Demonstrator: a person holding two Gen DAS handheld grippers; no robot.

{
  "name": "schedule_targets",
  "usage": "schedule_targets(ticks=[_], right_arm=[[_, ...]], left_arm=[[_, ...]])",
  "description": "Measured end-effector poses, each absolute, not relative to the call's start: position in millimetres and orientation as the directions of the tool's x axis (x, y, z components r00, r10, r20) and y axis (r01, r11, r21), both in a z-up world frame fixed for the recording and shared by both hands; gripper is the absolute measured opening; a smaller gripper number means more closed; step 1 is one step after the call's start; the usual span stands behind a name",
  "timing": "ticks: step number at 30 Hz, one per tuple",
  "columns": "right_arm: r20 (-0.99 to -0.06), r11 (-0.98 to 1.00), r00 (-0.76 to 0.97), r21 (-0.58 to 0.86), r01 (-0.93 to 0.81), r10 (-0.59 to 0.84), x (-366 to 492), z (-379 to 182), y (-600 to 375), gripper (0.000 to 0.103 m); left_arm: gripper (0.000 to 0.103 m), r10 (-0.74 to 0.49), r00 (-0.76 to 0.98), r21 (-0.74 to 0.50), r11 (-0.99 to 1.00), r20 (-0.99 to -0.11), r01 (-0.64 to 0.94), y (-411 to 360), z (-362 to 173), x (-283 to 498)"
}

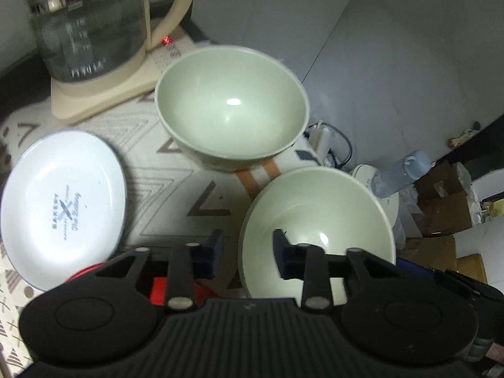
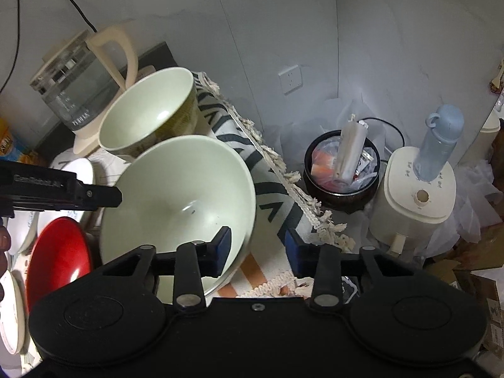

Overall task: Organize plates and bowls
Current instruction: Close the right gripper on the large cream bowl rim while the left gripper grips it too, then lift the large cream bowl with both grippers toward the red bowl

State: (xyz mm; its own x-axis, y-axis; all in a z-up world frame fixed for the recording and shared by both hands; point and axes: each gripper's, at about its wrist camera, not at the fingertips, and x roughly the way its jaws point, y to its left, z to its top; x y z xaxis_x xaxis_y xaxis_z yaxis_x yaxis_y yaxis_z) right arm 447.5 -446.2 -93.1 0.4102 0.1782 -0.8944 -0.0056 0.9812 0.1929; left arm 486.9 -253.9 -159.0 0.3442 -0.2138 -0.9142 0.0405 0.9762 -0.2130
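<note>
Now the left hand-held gripper [image 1: 247, 245] straddles the near pale green bowl's [image 1: 315, 217] left rim, jaws narrowed but not visibly pressing. Opposite, the right hand-held gripper [image 2: 256, 245] brackets its right rim likewise. Beyond stand a second green bowl [image 1: 231, 104], a white plate [image 1: 63, 201], and a glass kettle [image 1: 85, 25] on the patterned surface [image 1: 189, 189].

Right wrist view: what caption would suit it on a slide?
Right gripper fingers straddling the near rim of a pale green bowl on a patterned tablecloth.

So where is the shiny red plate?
In the right wrist view, the shiny red plate sits low on the left, beside the nearer pale green bowl and below the other black gripper.
</note>
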Motion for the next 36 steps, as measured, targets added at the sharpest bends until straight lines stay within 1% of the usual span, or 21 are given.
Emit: schedule_targets(ticks=[2,4,6,7,8,10,11,16,21,29,36], right_arm=[[-0.898,0.981,0.4,0.194,-0.013,0.183,451,-97,-445,0.03],[-0.902,0.982,0.392,0.188,-0.025,0.183,455,-101,-443,0.029],[-0.909,0.983,0.376,0.183,-0.033,0.182,459,-105,-439,0.028],[-0.915,0.981,0.358,0.193,-0.021,0.187,462,-108,-439,0.025],[-0.918,0.979,0.346,0.202,-0.01,0.193,464,-110,-440,0.02],[-0.921,0.981,0.344,0.192,-0.006,0.182,467,-112,-438,0.017],[-0.921,0.981,0.343,0.194,-0.009,0.186,468,-113,-437,0.01],[-0.917,0.982,0.354,0.189,-0.012,0.181,469,-109,-434,0.01],[-0.905,0.982,0.384,0.19,-0.015,0.181,471,-97,-433,0.01],[-0.876,0.977,0.442,0.213,-0.004,0.193,475,-68,-428,0.01],[-0.843,0.976,0.496,0.213,-0.047,0.208,475,-44,-417,0.01]], left_arm=[[0.025,-0.208,0.326,-0.211,0.977,-0.922,0.027,-255,-168,491],[0.02,-0.185,0.313,-0.193,0.981,-0.932,0.006,-257,-176,496],[0.019,-0.177,0.298,-0.187,0.982,-0.938,-0.006,-260,-181,499],[0.017,-0.176,0.288,-0.185,0.983,-0.941,-0.003,-262,-184,500],[0.016,-0.175,0.279,-0.182,0.983,-0.944,0.001,-264,-186,501],[0.01,-0.173,0.275,-0.18,0.984,-0.946,-0.003,-265,-189,502],[0.01,-0.176,0.276,-0.184,0.983,-0.945,-0.004,-266,-190,502],[0.007,-0.176,0.284,-0.187,0.982,-0.943,-0.011,-264,-191,500],[0.007,-0.197,0.304,-0.212,0.977,-0.932,-0.016,-260,-183,495],[0.005,-0.241,0.369,-0.276,0.96,-0.898,-0.045,-247,-162,487],[0.004,-0.256,0.43,-0.304,0.952,-0.866,-0.044,-230,-132,478]])
